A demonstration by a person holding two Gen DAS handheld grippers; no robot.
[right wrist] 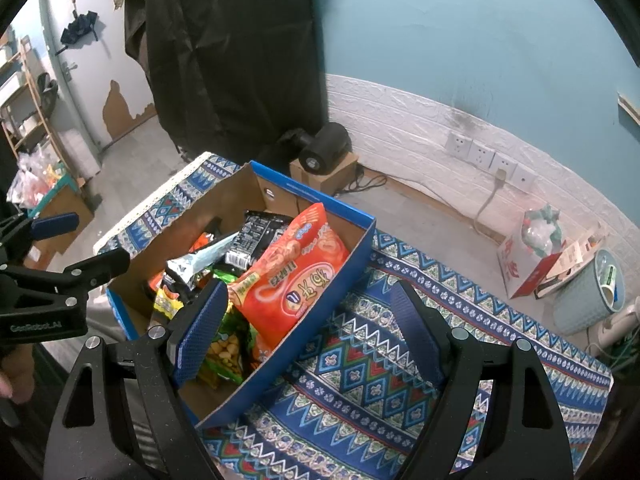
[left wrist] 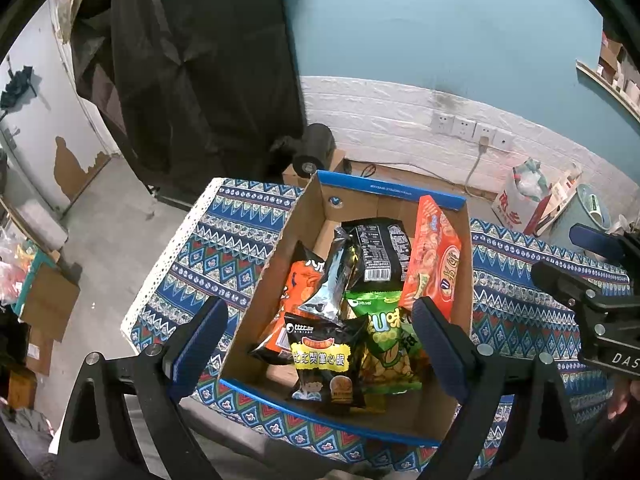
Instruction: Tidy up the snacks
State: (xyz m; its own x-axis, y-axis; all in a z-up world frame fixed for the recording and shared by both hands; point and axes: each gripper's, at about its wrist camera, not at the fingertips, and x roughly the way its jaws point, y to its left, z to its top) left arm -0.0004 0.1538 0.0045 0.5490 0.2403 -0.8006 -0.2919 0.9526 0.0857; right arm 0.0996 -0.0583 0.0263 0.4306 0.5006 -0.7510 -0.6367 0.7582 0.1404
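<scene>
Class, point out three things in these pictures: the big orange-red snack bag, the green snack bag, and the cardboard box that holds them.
orange-red snack bag (right wrist: 292, 276), right wrist view, middle of its printed front.
green snack bag (left wrist: 386, 336), left wrist view, its upper printed face.
cardboard box (left wrist: 390, 190), left wrist view, blue far rim.

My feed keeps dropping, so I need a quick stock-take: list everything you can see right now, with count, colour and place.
cardboard box: 1, brown with blue rim, on the patterned tablecloth
patterned tablecloth: 1, blue, red and white, covering the table
large orange-red snack bag: 1, leaning against the box's right wall
black burger-print snack bag: 1, black and yellow, front of the box
green snack bag: 1, beside the burger-print bag
black barcode bag: 1, back of the box
silver-black bag: 1, middle, on top
small orange bag: 1, left side, partly buried
light-blue waste bin: 1, floor at right
wall sockets: 4, white, back wall
left gripper: open, over the box
right gripper: open, straddling the box's right wall
</scene>
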